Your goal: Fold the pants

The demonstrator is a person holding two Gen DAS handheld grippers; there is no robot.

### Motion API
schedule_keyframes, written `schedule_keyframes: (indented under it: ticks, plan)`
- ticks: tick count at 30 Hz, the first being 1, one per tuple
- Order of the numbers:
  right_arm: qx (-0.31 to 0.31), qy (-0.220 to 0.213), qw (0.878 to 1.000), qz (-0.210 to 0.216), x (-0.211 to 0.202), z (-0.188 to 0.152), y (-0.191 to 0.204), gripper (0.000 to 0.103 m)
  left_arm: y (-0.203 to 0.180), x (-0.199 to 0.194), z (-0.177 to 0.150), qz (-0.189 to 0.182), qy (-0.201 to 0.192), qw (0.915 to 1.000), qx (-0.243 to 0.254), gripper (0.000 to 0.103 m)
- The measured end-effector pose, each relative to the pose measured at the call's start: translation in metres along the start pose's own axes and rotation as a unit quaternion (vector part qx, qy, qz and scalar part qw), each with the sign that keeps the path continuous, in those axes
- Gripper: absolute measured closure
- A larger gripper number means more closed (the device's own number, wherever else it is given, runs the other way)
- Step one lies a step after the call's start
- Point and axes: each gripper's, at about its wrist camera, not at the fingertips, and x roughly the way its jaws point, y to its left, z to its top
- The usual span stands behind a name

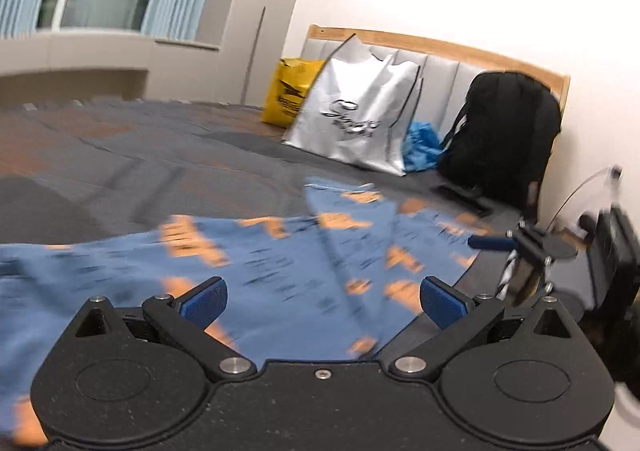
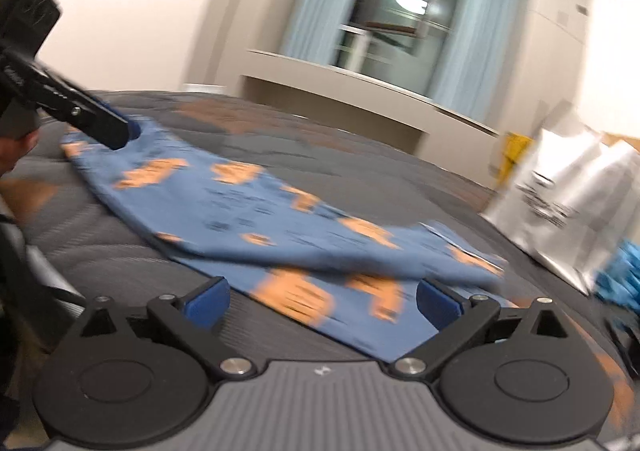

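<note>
Left wrist view: pants point(image 1: 280, 251) lie flat on the bed point(image 1: 120, 155) near its edge — both hand-held grippers, left point(image 1: 322, 301) and right point(image 2: 322, 301), gape empty; pinch matching hem corners before lifting.

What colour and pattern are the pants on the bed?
The pants are blue with orange patches and small dark marks, clearest in the right wrist view.

Bright indoor light, motion blur
</note>
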Motion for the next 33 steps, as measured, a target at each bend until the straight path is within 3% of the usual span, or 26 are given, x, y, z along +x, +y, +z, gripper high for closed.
schedule_keyframes:
  ticks: [5,10,14,17,18,19,21,26,30,32,33]
  plan:
    - [0.059,0.008,0.997,-0.051,0.002,-0.003,-0.061,0.0,-0.008,0.072,0.011,-0.053,0.011,0.9967,-0.061,0.001]
    - [0.135,0.046,0.99,-0.019,0.036,0.021,-0.124,0.0,0.002,0.115,0.008,-0.097,0.039,0.9804,-0.167,0.008]
    - [0.187,0.075,0.979,0.03,0.08,0.045,-0.153,0.0,0.01,0.124,0.005,-0.089,0.042,0.9761,-0.194,0.02]
    - [0.207,0.111,0.97,0.069,0.124,0.066,-0.159,0.0,0.014,0.127,0.003,-0.084,0.04,0.9755,-0.2,0.035]
    - [0.207,0.132,0.967,0.075,0.141,0.074,-0.158,0.001,0.014,0.127,0.003,-0.076,0.042,0.9767,-0.196,0.044]
    - [0.208,0.153,0.964,0.071,0.158,0.081,-0.157,0.006,0.014,0.128,0.002,-0.068,0.044,0.978,-0.192,0.049]
    - [0.213,0.174,0.959,0.067,0.185,0.093,-0.152,0.014,0.012,0.131,0.002,-0.056,0.045,0.9799,-0.186,0.051]
    - [0.201,0.229,0.952,0.038,0.248,0.108,-0.138,0.021,0.012,0.142,0.016,-0.046,0.057,0.9781,-0.195,0.047]
    - [0.188,0.275,0.943,0.011,0.279,0.1,-0.13,0.04,0.012,0.154,0.019,-0.052,0.076,0.9763,-0.196,0.048]
    - [0.18,0.269,0.946,0.004,0.28,0.096,-0.126,0.051,0.01,0.154,0.019,-0.048,0.078,0.9787,-0.184,0.054]
    - [0.173,0.265,0.948,-0.002,0.277,0.096,-0.125,0.084,0.01,0.155,0.019,-0.047,0.082,0.979,-0.181,0.067]
